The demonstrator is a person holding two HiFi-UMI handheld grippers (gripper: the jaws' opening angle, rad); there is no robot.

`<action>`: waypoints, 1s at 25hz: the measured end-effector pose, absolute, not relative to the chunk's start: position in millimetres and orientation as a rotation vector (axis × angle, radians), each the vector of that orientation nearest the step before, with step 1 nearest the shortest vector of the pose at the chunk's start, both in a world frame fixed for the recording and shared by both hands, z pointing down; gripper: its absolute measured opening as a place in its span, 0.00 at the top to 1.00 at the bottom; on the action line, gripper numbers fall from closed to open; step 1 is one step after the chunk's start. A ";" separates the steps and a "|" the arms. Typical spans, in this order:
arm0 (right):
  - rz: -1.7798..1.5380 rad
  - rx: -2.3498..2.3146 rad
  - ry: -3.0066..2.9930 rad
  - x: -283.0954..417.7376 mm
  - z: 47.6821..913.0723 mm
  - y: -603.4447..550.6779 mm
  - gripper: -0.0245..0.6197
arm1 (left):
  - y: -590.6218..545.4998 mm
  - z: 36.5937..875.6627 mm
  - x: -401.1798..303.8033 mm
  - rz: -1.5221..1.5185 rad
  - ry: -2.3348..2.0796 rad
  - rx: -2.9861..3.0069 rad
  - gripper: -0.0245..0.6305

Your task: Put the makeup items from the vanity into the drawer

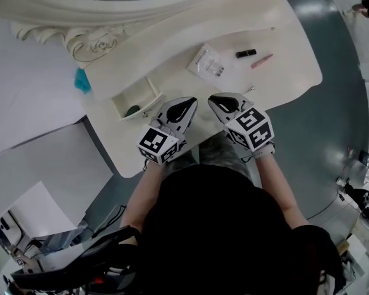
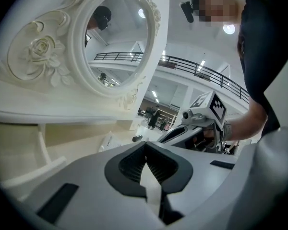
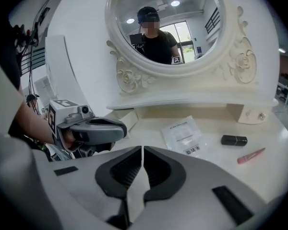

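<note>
The left gripper (image 1: 183, 108) and right gripper (image 1: 226, 103) hang side by side over the front edge of the vanity (image 1: 289, 82), each with jaws together and nothing between them. A clear packet (image 1: 208, 62), black lipstick (image 1: 246, 53) and pink stick (image 1: 262, 61) lie on top beyond them. The drawer (image 1: 150, 90) stands open at left.

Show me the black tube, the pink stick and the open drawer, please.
Black tube (image 3: 234, 140): right gripper view, middle of its body.
Pink stick (image 3: 251, 155): right gripper view, midway along its length.
Open drawer (image 1: 134, 97): head view, bare floor inside it.
</note>
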State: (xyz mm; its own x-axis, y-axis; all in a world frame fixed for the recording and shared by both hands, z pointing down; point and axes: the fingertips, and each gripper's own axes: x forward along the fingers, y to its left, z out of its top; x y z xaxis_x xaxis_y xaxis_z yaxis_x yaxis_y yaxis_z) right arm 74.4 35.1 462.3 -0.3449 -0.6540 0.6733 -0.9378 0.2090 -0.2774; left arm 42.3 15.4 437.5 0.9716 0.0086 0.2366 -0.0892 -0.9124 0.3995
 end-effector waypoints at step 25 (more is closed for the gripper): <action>0.358 0.780 -1.859 190.8 538.4 109.3 0.73 | 69.6 474.0 138.1 0.413 -0.092 2.648 0.94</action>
